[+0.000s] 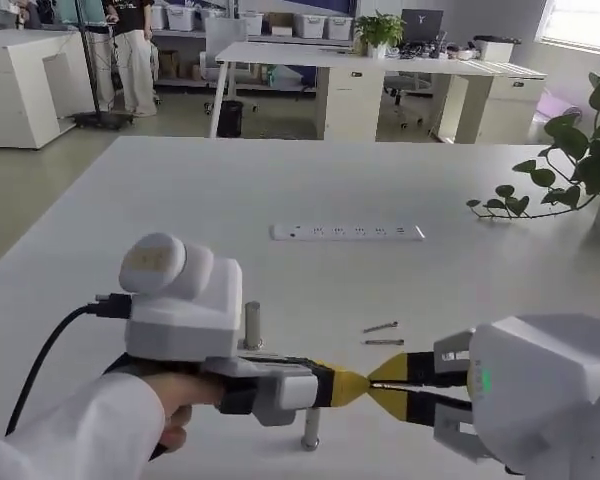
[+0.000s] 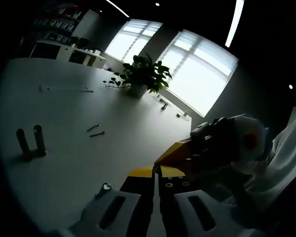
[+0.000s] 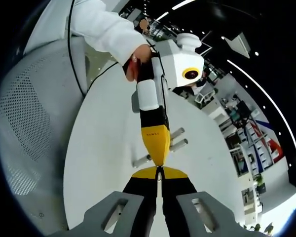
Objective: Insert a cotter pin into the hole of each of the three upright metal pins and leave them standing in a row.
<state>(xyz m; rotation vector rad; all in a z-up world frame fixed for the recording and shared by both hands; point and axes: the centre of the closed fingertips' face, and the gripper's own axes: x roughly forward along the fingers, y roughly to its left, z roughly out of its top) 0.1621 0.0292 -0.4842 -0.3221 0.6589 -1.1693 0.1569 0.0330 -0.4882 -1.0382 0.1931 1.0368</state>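
Clenched tight, both pairs of jaws meet tip to tip above the near part of the white desk (image 1: 180,200). The left gripper (image 1: 356,385) points right and the right gripper (image 1: 380,385) points left, their yellow tips touching. In the head view a thin silvery cotter pin (image 1: 388,384) lies along the seam of the right jaws, pinched there. The left jaws are pressed together with only a hairline slit, and I cannot tell whether they also grip it. A hand (image 1: 170,400) in a white sleeve holds the left gripper.

Two loose cotter pins (image 1: 380,327) (image 1: 383,342) lie side by side on the desk just beyond the meeting tips. One metal pin (image 1: 252,325) stands upright behind the left gripper's body. Another metal pin (image 1: 310,428) stands just under its jaws, on the near side. The left gripper view shows two pins (image 2: 23,143) (image 2: 38,139) standing close together, apart from the third (image 2: 104,188) near the jaws.

Farther back a white power strip (image 1: 347,232) lies flat, and a leafy plant (image 1: 570,170) reaches in over the desk's right edge.
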